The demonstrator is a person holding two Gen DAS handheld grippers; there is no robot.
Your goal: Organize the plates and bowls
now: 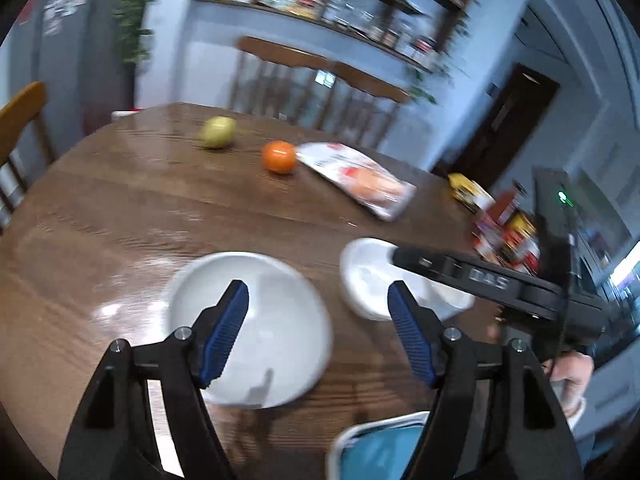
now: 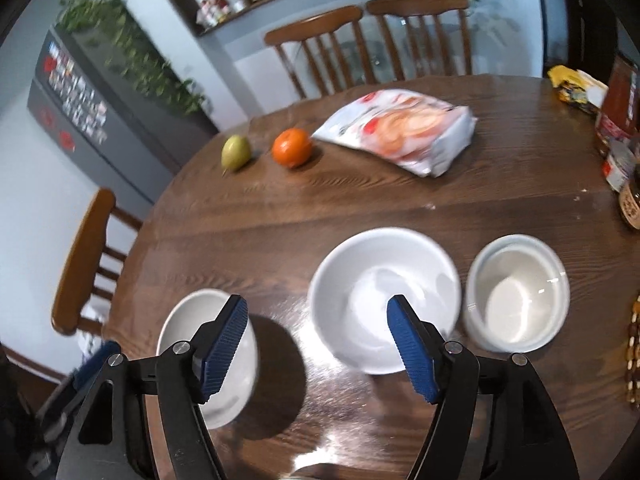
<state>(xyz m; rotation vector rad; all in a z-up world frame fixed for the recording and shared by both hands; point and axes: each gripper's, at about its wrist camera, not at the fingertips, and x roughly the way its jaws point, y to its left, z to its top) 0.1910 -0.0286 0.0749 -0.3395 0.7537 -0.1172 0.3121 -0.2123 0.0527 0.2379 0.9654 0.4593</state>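
Bowls, white, three in a row along the near edge of the round wooden bench (image 2: pixel 360 208), all upright with mouths facing up. Round, so no long axis to speak of. Left bowl (image 2: pixel 180 320) partly hidden behind the left finger of the right gripper (image 2: pixel 316 344); large middle bowl (image 2: pixel 380 280) just beside it across a bare gap; right bowl (image 2: pixel 520 292) close to the middle one, whether touching cannot be told. Right gripper: jaws apart, nothing between the blue pads, hanging above the gap between left and middle bowls. Left gripper (image 1: pixel 318 332): jaws likewise apart, empty, above the left bowl (image 1: pixel 260 304). Farther back on the bench: green pear (image 2: pixel 236 152), orange (image 2: pixel 292 147) just beside it, a snack bag (image 2: pixel 404 130) lying flat. Blur throughout both views.
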